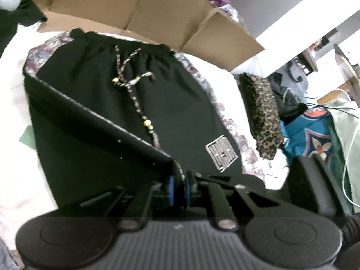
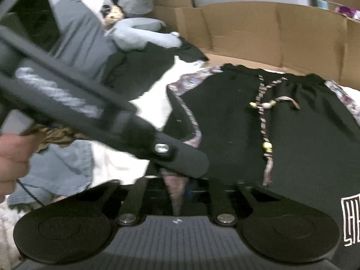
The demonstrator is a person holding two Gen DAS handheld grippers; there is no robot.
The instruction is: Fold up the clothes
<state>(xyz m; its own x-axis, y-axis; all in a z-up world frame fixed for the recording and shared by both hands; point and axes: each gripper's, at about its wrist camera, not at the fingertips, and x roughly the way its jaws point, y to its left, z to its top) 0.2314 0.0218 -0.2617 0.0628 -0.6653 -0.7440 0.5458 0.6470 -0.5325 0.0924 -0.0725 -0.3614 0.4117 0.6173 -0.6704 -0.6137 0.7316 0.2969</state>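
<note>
Black shorts (image 1: pixel 157 103) with floral side stripes, a beaded drawstring (image 1: pixel 132 85) and a white logo (image 1: pixel 221 153) lie waistband-away on a white sheet (image 1: pixel 11 94). Their left side is lifted and folded over in a taut edge that runs down to my left gripper (image 1: pixel 180 186), whose blue pads (image 1: pixel 172 189) pinch the corner. In the right wrist view the same shorts (image 2: pixel 292 146) fill the right half. My right gripper (image 2: pixel 177 186) is shut on a floral strip of the hem. The left gripper (image 2: pixel 193 166) crosses in from the upper left, its tip just above the right gripper's.
Open cardboard boxes (image 1: pixel 171 15) (image 2: pixel 270 33) wall off the far side. A leopard-print cloth (image 1: pixel 263 117) and a teal patterned fabric (image 1: pixel 315 135) lie to the right. Grey and black garments (image 2: pixel 139 31), denim (image 2: pixel 56 168) and a person's hand (image 2: pixel 11 157) are on the left.
</note>
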